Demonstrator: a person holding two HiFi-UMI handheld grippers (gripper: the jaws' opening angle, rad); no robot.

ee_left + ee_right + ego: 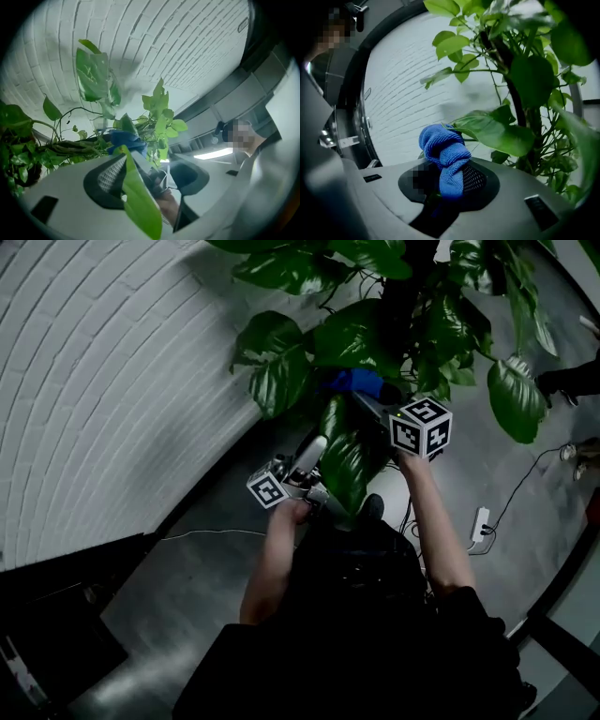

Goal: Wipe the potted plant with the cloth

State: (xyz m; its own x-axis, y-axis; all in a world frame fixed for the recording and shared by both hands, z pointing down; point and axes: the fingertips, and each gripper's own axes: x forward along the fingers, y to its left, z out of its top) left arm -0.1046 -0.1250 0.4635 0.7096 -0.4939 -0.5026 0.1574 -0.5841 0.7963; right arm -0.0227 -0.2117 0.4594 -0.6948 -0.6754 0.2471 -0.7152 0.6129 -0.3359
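Note:
The potted plant [375, 324] fills the top of the head view with broad dark-green leaves on a thick stem [525, 84]. My right gripper [367, 399] is shut on a bunched blue cloth [349, 382], which sticks out past its jaws [447, 159] close to a large leaf [501, 131]. My left gripper [309, 463] sits lower left of it, beside a long hanging leaf [342, 460]. In the left gripper view that leaf [138, 201] runs between the jaws and lies against the left pad [110, 174]. A gap shows to the right pad, so the left gripper [150, 174] is open.
A white brick wall [112, 381] curves along the left, close behind the plant. A power strip [479, 521] with its cable lies on the grey floor at right, near a shoe [562, 385]. Dark furniture [56, 624] stands at lower left.

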